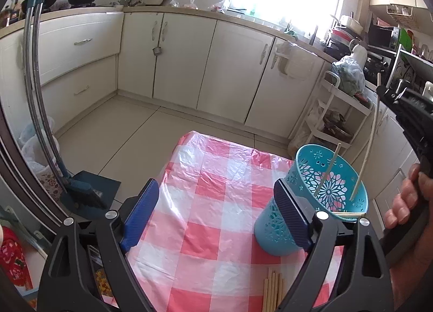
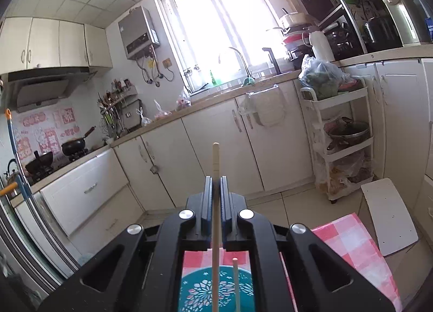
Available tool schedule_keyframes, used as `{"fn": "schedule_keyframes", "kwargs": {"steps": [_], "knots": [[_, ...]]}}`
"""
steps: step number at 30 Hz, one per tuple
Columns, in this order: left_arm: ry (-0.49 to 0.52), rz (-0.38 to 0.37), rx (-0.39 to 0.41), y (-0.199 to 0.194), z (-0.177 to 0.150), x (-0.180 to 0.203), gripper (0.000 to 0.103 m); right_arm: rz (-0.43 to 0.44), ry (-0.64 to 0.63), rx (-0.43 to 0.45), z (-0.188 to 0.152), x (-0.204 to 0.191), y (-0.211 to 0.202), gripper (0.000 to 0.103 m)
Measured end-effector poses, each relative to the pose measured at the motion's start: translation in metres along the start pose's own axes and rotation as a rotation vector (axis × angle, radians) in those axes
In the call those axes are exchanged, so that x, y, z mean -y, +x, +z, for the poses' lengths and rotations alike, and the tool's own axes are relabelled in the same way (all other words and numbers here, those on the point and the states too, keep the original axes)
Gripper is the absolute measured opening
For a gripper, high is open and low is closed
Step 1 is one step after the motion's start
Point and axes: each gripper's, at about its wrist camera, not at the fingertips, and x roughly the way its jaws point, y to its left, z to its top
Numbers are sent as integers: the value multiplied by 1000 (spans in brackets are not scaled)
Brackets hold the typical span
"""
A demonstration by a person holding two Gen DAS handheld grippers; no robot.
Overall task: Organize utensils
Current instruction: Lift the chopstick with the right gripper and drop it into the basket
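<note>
chopsticks (image 1: 274,291) are being sorted into the teal holder (image 1: 311,203): one (image 1: 326,174) is already standing inside, another (image 2: 215,203) is being clamped by the right gripper (image 2: 215,184) above it, more are being left on the table (image 1: 203,203); left gripper (image 1: 216,212) is being held apart

Checked table (image 1: 216,203): blue holder (image 1: 273,230), loose chopsticks (image 1: 273,293) on it.
</note>
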Motion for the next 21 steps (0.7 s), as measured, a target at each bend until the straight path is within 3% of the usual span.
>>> {"fn": "schedule_keyframes", "kwargs": {"steps": [11, 21], "knots": [[3, 1, -8, 1, 0, 0, 84, -22, -74, -80, -29, 0, -3, 6], [13, 19, -6, 1, -2, -1, 85, 35, -127, -61, -29, -8, -60, 13]]}}
